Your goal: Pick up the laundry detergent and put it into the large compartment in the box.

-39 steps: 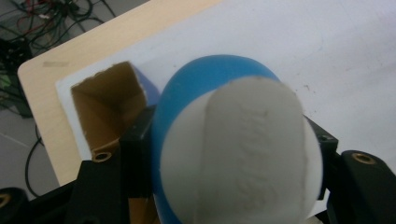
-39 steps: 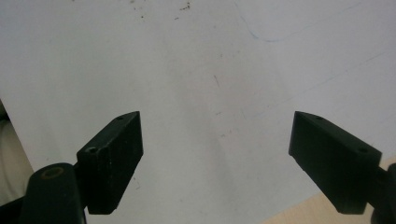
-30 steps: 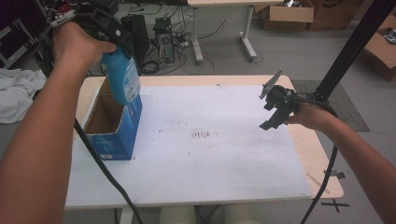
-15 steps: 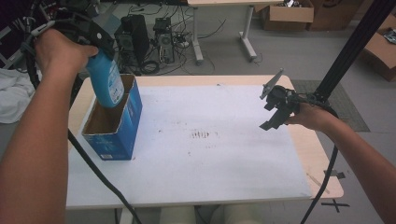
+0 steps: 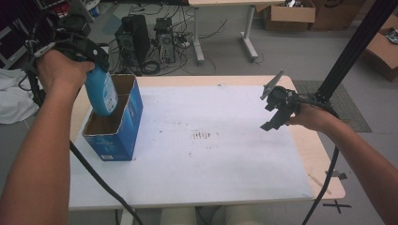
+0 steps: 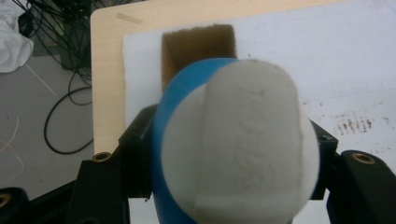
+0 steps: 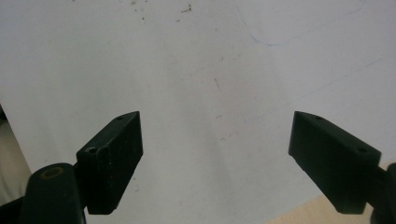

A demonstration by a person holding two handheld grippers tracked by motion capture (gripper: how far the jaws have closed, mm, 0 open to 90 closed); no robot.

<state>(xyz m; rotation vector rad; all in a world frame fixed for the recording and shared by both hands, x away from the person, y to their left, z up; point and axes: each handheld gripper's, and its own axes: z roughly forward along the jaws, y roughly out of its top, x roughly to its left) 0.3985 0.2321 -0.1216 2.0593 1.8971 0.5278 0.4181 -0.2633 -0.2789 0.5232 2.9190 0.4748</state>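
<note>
My left gripper (image 5: 91, 63) is shut on a blue bottle (image 5: 101, 93) with a white label. The bottle's lower end dips into the open top of a blue cardboard box (image 5: 112, 136) at the table's left side. In the left gripper view the bottle (image 6: 233, 144) sits between the two black jaws, and the box's brown inside (image 6: 196, 46) lies beyond it. My right gripper (image 5: 277, 115) hovers over the table's right side. In the right gripper view its jaws stand wide apart over the white surface (image 7: 210, 70), with nothing between them.
The white board (image 5: 211, 154) covers a light wooden table (image 5: 324, 164). A black pole (image 5: 352, 51) rises at the right rear. Computer towers (image 5: 145, 37) and cables lie on the floor behind, cardboard boxes (image 5: 291, 14) at the far right, white cloth (image 5: 14, 101) at the left.
My left gripper has carried the bottle rightward and down, so its lower end now sits inside the box's open top. The right gripper has kept still.
</note>
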